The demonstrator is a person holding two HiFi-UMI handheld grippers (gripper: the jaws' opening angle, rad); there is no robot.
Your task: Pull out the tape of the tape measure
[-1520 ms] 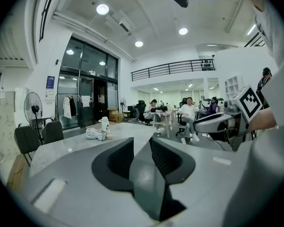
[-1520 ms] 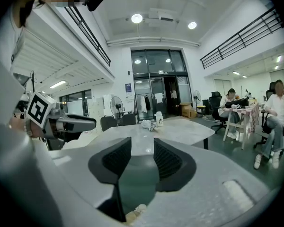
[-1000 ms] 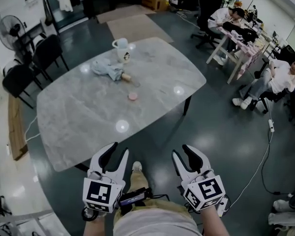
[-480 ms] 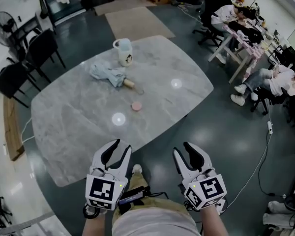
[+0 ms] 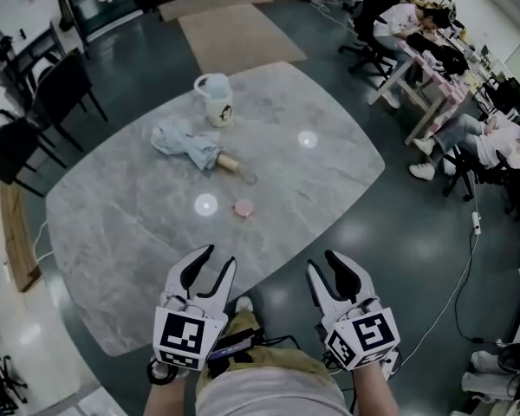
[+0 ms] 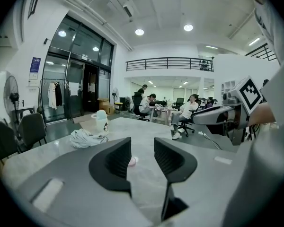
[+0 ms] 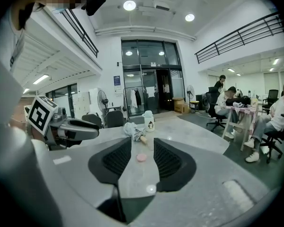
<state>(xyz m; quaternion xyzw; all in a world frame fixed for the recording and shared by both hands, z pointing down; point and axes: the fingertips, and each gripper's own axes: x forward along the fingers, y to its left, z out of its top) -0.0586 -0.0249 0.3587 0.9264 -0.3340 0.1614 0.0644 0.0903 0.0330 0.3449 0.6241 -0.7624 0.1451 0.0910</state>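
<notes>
A small round pink tape measure (image 5: 243, 207) lies on the grey marble table (image 5: 121, 224), towards its near edge. It shows again as a pink disc (image 6: 131, 161) in the left gripper view and as a tape measure (image 7: 141, 157) in the right gripper view. My left gripper (image 5: 218, 258) hovers below the table's near edge, short of the disc; its jaws are opening with nothing between them. My right gripper (image 5: 324, 261) is level with it over the floor, open and empty. Both point at the table.
A folded pale-blue umbrella (image 5: 191, 143) and a white mug (image 5: 215, 99) sit farther back on the table. Black chairs (image 5: 61, 94) stand at the left. People sit at desks (image 5: 433, 59) at the right. A cable (image 5: 455, 293) runs over the floor.
The table and the tape measure have come nearer to me and the grippers. Both grippers keep their pose by my body; the left jaws stand slightly wider.
</notes>
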